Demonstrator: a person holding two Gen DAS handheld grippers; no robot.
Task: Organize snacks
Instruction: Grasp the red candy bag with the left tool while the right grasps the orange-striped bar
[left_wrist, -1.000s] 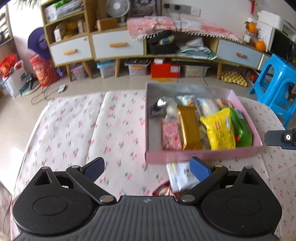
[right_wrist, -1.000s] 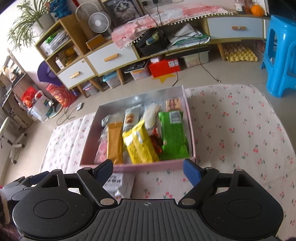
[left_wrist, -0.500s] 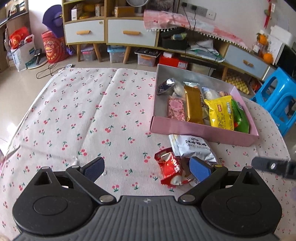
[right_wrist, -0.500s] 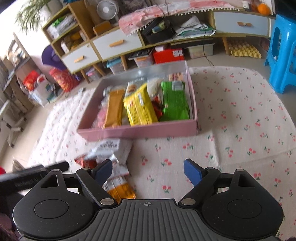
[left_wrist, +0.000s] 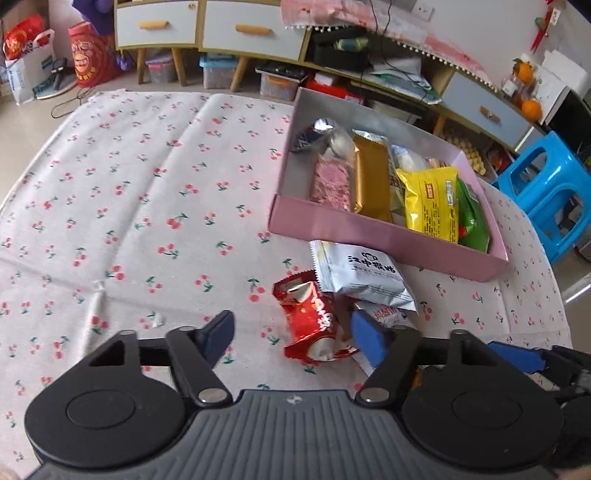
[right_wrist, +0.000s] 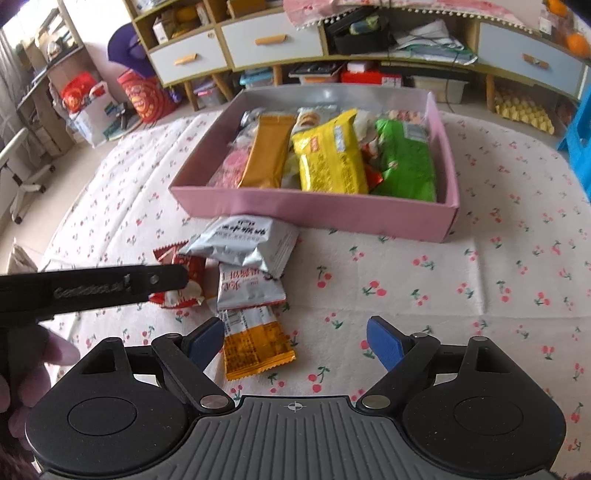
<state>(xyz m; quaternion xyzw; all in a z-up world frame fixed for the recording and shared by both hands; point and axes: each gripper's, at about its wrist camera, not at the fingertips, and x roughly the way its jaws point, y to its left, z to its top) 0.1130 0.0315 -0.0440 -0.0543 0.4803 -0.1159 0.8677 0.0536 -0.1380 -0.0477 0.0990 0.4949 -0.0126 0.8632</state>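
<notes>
**Both grippers pulled back from the box, loose packets now under the jaws**

The left gripper (left_wrist: 291, 334) stands wide open and holds nothing; the red packet (left_wrist: 314, 321) lies on the cloth between its fingertips, nearer the right-hand pad. The right gripper (right_wrist: 295, 339) is likewise spread wide and empty, its left pad just beside the orange-and-white packet (right_wrist: 255, 341).

A second ago both cameras sat close to the pink box (right_wrist: 314, 210), with the loose snacks barely showing under its front wall. Since then both grippers have drawn back toward the person, so the whole cluster outside the box has come into view. That reads as the end of one placement and the start of the next pick, most likely the red packet for the left side.

The red packet's long axis runs roughly away from the left camera, tilted a little left at its far, crimped end, so the jaws would close across its short width. The silver-grey packet (left_wrist: 364, 275) lies beyond it, just in front of the box, long axis angled toward the box's near right. A white packet (right_wrist: 251, 291) lies partly beneath it. The box sits on the cherry-print cloth (left_wrist: 147, 184), already well filled with snacks laid lengthwise.
</notes>
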